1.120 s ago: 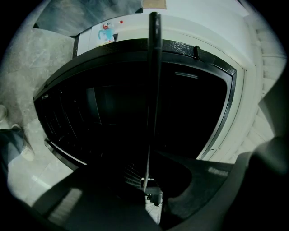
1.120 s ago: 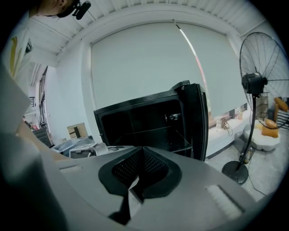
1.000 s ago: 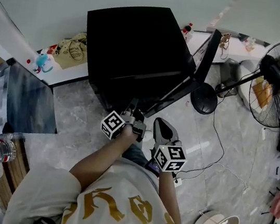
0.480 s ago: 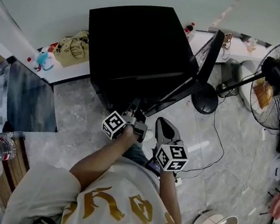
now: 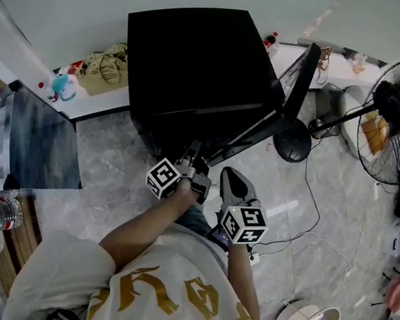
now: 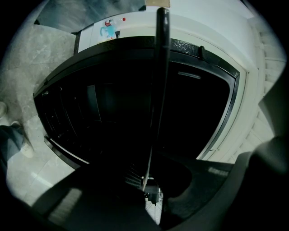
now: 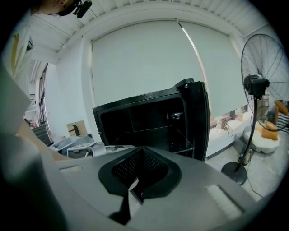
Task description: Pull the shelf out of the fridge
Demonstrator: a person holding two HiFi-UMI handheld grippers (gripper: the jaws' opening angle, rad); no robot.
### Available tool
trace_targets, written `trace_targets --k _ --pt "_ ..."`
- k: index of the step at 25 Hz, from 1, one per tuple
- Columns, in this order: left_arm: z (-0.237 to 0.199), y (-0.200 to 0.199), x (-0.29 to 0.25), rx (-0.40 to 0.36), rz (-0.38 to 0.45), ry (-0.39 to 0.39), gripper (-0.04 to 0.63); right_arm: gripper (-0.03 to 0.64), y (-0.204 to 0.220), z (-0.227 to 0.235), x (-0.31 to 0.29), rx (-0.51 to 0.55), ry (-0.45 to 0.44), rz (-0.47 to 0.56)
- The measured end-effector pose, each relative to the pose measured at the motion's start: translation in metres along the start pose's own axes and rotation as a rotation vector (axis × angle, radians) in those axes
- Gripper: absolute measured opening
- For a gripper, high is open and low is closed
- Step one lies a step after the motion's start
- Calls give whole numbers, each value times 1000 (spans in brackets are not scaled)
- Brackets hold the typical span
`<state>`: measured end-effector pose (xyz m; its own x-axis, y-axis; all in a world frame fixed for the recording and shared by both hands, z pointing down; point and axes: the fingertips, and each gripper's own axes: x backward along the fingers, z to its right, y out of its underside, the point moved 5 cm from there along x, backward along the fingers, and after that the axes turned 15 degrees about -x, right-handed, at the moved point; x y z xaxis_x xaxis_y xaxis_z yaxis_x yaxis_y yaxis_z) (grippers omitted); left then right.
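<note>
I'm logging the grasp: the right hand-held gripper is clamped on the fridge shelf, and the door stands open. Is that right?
Wrong side: the left hand-held gripper is clamped on the shelf. The left gripper view shows its thin edge between the jaws. The right hand-held gripper is shut on nothing. The door does stand open.

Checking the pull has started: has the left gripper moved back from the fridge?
No. The left gripper holds the shelf at the same spot by the fridge front.
</note>
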<state>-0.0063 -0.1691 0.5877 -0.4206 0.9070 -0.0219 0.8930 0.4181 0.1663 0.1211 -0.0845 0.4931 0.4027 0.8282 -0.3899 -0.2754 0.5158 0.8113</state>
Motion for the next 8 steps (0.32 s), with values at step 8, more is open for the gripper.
trace_targets --k 8 --pt "-2 0 -1 8 -13 7 18 23 1 -2 -5 5 -6 -3"
